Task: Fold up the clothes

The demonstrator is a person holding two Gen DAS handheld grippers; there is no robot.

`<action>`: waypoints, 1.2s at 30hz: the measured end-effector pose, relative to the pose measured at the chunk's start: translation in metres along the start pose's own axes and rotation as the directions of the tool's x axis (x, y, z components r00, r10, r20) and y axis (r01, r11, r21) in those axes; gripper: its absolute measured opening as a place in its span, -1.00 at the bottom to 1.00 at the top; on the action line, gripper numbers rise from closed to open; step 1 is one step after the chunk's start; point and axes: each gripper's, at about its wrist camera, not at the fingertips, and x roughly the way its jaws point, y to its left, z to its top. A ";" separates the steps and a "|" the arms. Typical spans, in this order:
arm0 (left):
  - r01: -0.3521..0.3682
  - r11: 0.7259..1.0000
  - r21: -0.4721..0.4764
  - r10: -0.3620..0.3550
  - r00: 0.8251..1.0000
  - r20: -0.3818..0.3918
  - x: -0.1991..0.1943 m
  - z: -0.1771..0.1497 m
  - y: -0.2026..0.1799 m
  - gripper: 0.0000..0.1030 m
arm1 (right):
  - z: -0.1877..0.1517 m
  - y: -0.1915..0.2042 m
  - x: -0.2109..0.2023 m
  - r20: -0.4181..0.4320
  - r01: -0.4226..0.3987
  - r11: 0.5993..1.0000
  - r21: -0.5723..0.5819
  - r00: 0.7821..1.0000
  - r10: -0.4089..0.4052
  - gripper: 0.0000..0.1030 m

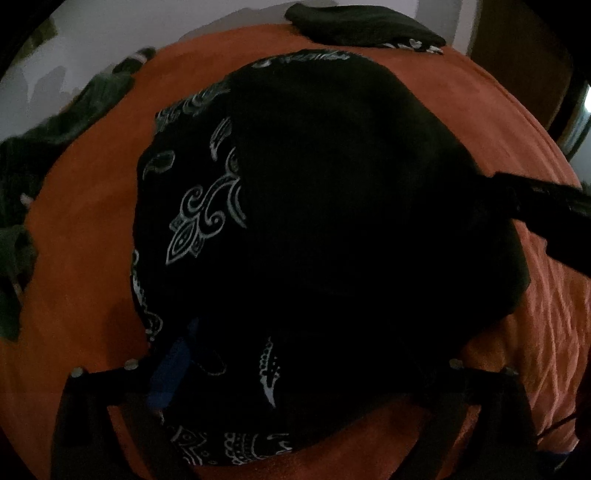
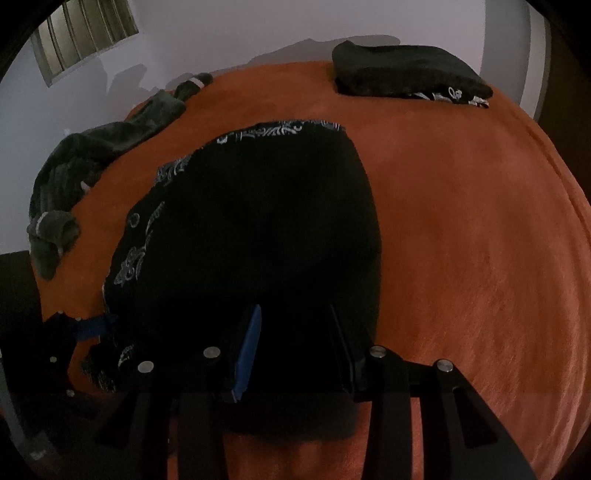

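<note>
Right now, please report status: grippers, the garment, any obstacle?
Both grippers, left and right, open at black patterned garment, near edge. Garment partly folded on orange blanket. Folded pile and green garment clear.

The black garment [image 2: 266,229] lies spread on the orange bed [image 2: 461,240], its left and far edges showing a white paisley print. The right tongs [image 2: 293,332] reach over its near edge, the blue-padded finger [image 2: 249,354] and the dark finger [image 2: 341,347] standing apart with black cloth between them; whether they pinch it is hard to tell. Left of the garment's near corner, the left tongs [image 2: 94,326] meet its printed edge. Beyond the garment to the right sits a folded black stack [image 2: 406,70]. Left of the garment, a crumpled grey-green garment [image 2: 85,166] trails along the bed edge by the wall [image 2: 221,33].
</note>
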 end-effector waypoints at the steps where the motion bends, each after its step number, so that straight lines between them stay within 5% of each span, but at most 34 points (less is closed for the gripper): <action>1: 0.010 1.000 -0.012 -0.010 1.000 -0.004 0.000 0.000 0.002 0.98 | -0.001 -0.001 0.001 -0.005 0.001 1.000 0.002 1.000 -0.001 -0.29; 11: -0.016 1.000 -0.014 0.017 0.999 0.035 -0.013 0.001 0.004 0.98 | -0.006 -0.005 0.017 -0.077 0.000 1.000 0.003 0.997 0.000 -0.26; 13: -0.062 0.998 0.008 0.061 0.993 0.105 -0.027 0.002 0.000 0.98 | -0.010 -0.001 0.026 -0.118 -0.006 1.000 -0.026 0.993 0.003 0.12; 15: -0.084 0.996 0.020 0.080 0.986 0.148 -0.036 0.002 -0.002 0.98 | -0.013 0.004 0.034 -0.150 -0.010 0.998 -0.064 0.989 0.000 0.15; 27: -0.013 1.000 0.005 0.013 0.995 0.094 -0.020 -0.009 -0.009 0.97 | -0.009 -0.009 -0.002 -0.021 -0.001 0.999 -0.038 1.000 0.000 0.16; 36: -0.010 1.000 -0.007 0.011 0.997 0.071 -0.014 -0.011 -0.006 0.97 | -0.019 -0.037 0.027 -0.164 -0.038 0.996 0.080 0.985 0.051 0.21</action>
